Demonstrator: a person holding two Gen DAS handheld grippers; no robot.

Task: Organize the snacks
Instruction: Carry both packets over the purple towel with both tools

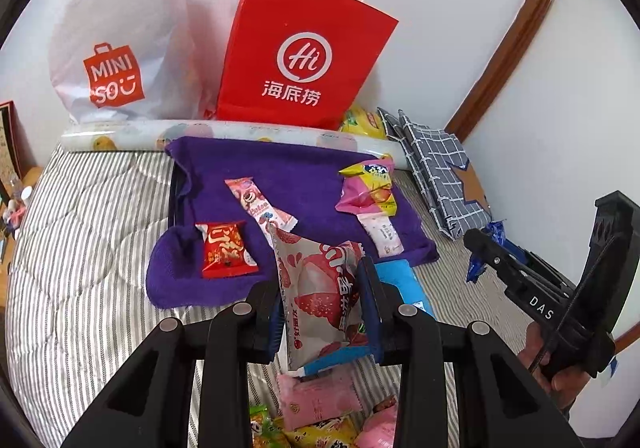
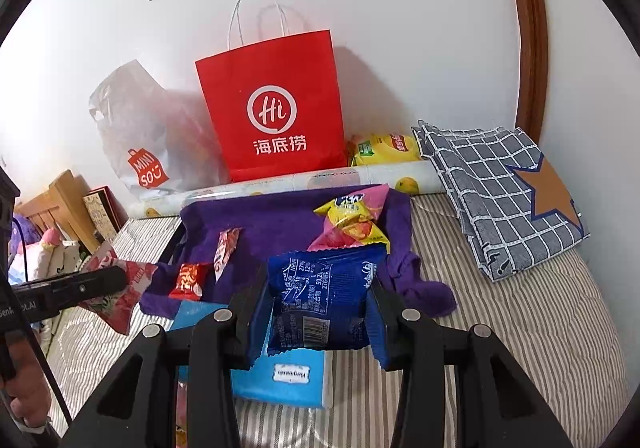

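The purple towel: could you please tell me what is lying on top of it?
On the purple towel lie a red packet, a pink bar, and a yellow-pink packet overlapping a pale pink bar. What the towel covers cannot be seen.

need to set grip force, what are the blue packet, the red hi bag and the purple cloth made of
Blue packet: looks like thin glossy plastic film, with crinkles, highlights and serrated edges. Red Hi bag: seems matte paper, given its stiff creased panels and twisted white cord handles. Purple cloth: probably soft terry or fleece, fuzzy, dull and rumpled at its edges.
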